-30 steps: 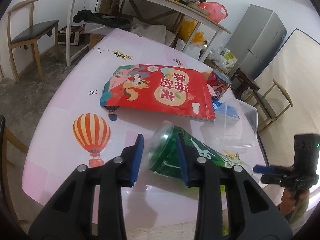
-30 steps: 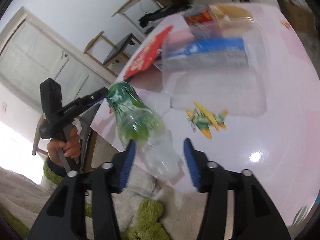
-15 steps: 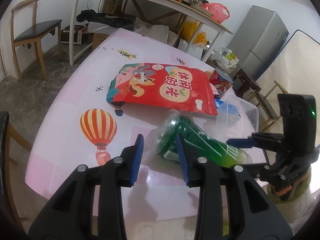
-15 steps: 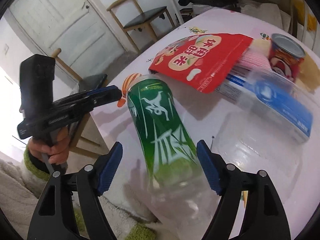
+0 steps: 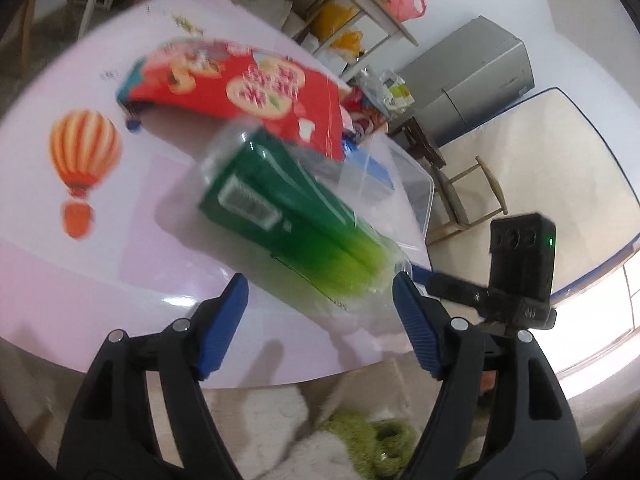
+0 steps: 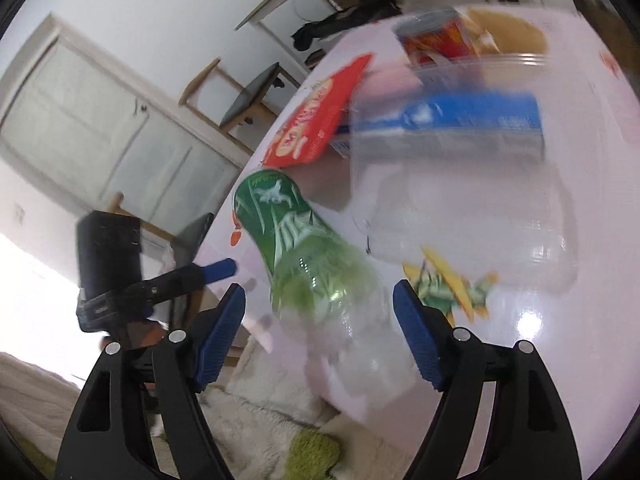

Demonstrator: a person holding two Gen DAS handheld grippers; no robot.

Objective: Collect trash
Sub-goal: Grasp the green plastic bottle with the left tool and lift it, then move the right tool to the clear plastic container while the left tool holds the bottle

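Note:
A green plastic bottle [image 5: 288, 216] lies slanted on the pink table [image 5: 80, 280], its clear neck end [image 6: 340, 340] at the front edge. My left gripper [image 5: 320, 300] has its jaws opening. The neck end sits between them and no pad presses on it. My right gripper [image 6: 318, 300] comes from the other side and stands open around the same clear end, both pads apart from it. One blue left finger [image 6: 218, 269] shows beside the bottle. A red snack bag [image 5: 248, 84] lies behind the bottle.
A clear plastic container [image 6: 460, 200] sits right of the bottle, with a blue box [image 6: 448, 124] and a red can [image 6: 436, 40] beyond it. Fuzzy white and green fabric [image 5: 360, 436] lies below the table edge. A chair [image 5: 468, 196] and a fridge [image 5: 472, 80] stand further off.
The left jaws have spread from narrow to wide and the left view has dipped toward the bottle. The right jaws widened. The bottle has turned, and its barcode now faces the left camera.

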